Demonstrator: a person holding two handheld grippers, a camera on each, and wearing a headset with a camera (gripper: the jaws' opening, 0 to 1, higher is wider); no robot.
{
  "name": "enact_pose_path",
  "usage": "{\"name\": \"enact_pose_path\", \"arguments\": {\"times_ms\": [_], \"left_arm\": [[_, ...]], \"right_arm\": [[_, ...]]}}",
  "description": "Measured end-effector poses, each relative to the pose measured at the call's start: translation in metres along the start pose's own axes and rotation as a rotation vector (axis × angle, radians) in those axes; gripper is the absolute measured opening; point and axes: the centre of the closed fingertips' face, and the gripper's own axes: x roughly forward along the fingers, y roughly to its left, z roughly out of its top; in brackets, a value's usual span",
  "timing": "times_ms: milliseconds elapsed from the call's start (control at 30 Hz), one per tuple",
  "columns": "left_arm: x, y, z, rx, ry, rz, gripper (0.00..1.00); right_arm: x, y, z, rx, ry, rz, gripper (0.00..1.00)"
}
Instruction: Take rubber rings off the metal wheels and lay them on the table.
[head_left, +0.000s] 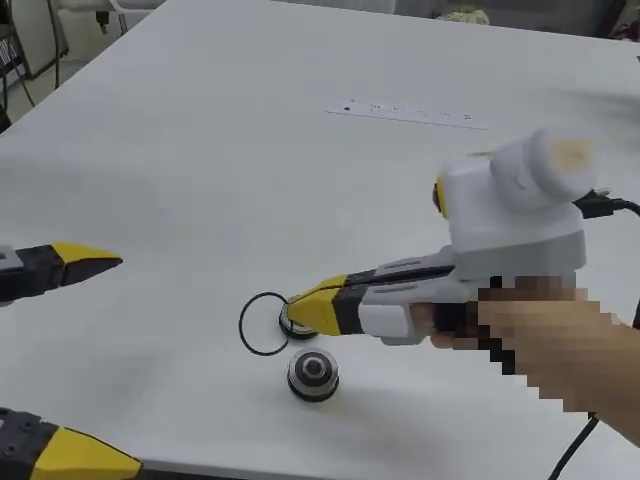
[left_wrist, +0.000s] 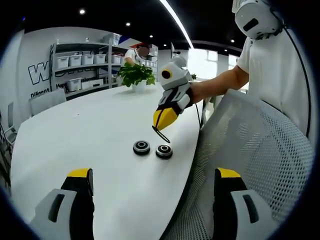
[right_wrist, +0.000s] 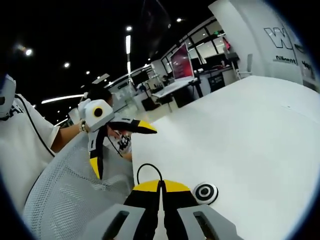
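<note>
My right gripper (head_left: 292, 312) is shut on a thin black rubber ring (head_left: 242, 325), which hangs from its yellow tips just above the white table (head_left: 200, 150). In the right gripper view the ring (right_wrist: 148, 164) loops up from the closed tips of that gripper (right_wrist: 161, 182). One metal wheel (head_left: 313, 373) stands free near the front edge. A second wheel (head_left: 291, 330) is partly hidden under the right tips. The left gripper view has both wheels (left_wrist: 141, 147) (left_wrist: 164, 151) side by side below the right gripper (left_wrist: 162, 120). My left gripper (head_left: 130, 363) (left_wrist: 153, 172) stands wide open to the left, holding nothing.
A long white strip (head_left: 405, 113) lies far back on the table. The table's front edge runs close below the wheels. A mesh chair (left_wrist: 250, 150) is beside the table. Shelves and a potted plant (left_wrist: 135, 75) are at the far end.
</note>
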Motion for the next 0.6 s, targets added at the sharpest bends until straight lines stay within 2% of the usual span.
{"name": "enact_pose_path", "arguments": {"times_ms": [267,433,600], "left_arm": [[0.0,-0.002,-0.002,-0.011,0.0,0.001,0.99],[0.0,-0.003,-0.001,-0.006,-0.004,0.002,0.99],[-0.001,-0.003,-0.003,0.001,0.011,-0.001,0.99]], "right_arm": [[0.024,-0.004,-0.009,0.003,0.049,-0.005,0.0],[0.039,-0.007,-0.026,0.008,0.107,-0.008,0.0],[0.049,-0.012,-0.038,-0.005,0.151,-0.023,0.0]]}}
